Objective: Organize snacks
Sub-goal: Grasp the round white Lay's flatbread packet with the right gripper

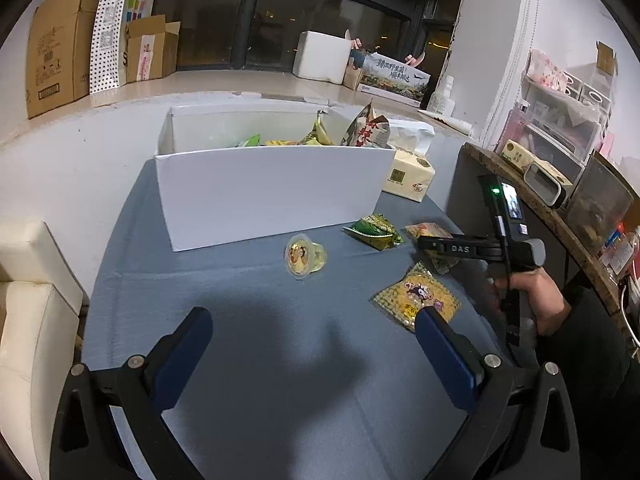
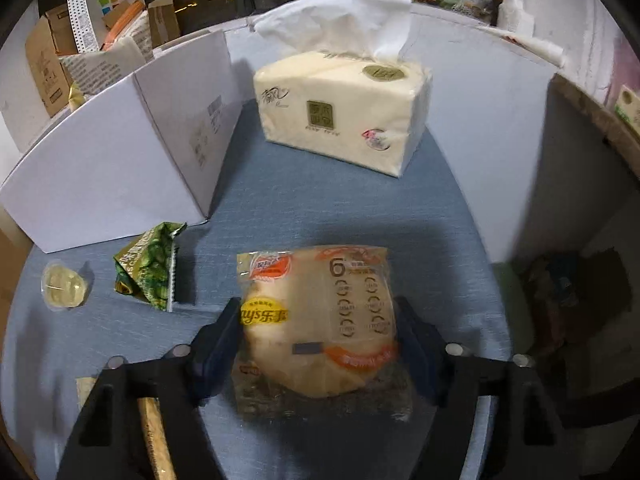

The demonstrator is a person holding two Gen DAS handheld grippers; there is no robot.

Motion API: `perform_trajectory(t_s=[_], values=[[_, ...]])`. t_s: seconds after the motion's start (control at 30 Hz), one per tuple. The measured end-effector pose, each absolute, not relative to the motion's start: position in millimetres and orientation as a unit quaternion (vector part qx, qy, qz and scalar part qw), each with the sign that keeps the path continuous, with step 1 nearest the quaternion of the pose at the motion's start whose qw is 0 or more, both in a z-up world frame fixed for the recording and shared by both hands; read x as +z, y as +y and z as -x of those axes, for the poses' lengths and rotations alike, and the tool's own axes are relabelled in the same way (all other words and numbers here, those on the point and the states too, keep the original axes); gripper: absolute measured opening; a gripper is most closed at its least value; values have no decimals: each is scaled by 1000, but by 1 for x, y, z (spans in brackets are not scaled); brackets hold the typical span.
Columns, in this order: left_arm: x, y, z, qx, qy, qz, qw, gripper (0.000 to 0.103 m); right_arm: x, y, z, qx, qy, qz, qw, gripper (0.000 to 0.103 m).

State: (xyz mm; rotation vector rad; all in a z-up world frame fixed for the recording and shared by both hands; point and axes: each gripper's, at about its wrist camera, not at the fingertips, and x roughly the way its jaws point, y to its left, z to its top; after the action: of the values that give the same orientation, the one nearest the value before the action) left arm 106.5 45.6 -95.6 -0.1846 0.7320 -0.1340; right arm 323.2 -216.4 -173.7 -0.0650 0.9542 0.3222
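Snack packet (image 2: 320, 320) sits between the right gripper's (image 2: 320, 344) jaws, seemingly gripped; left gripper (image 1: 316, 332) gapes empty.

The clear snack packet (image 2: 320, 320), lying near the blue tablecloth's front edge, carries a yellow label reading "ay's乐事" and a large "6". The right gripper (image 1: 424, 245) arm is stamped "DAS". Other print stays illegible.

Home room: cream sofa (image 1: 28, 280), tissue pack (image 2: 344, 112), stacked cardboard boxes (image 1: 60, 44)
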Motion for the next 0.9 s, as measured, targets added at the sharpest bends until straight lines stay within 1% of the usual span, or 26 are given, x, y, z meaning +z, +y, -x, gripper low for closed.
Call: perform_trajectory(t_s=[0.27,0.47,0.6,0.77,0.8,0.87,0.9], values=[[-118,41,-162,-61,387,120,912,103,-152,-239,-283,188,427,-19,884,77],[-135,29,-206,-42,407,95,908,103,-135,-254,-224,215,410,-43,885,77],[-149,20,-233,-45,421,72,903,102,-133,-255,-200,235,402,-59,883,77],[-162,16,-250,-45,436,47,898,101,-132,-247,-181,247,396,-36,884,77],[-164,16,-252,-46,437,46,897,99,-132,-247,-180,249,396,-39,883,77],[-167,16,-256,-41,442,40,895,87,-134,-247,-179,253,398,-44,881,77],[-169,15,-258,-37,446,27,894,65,-135,-246,-181,252,401,-45,880,77]])
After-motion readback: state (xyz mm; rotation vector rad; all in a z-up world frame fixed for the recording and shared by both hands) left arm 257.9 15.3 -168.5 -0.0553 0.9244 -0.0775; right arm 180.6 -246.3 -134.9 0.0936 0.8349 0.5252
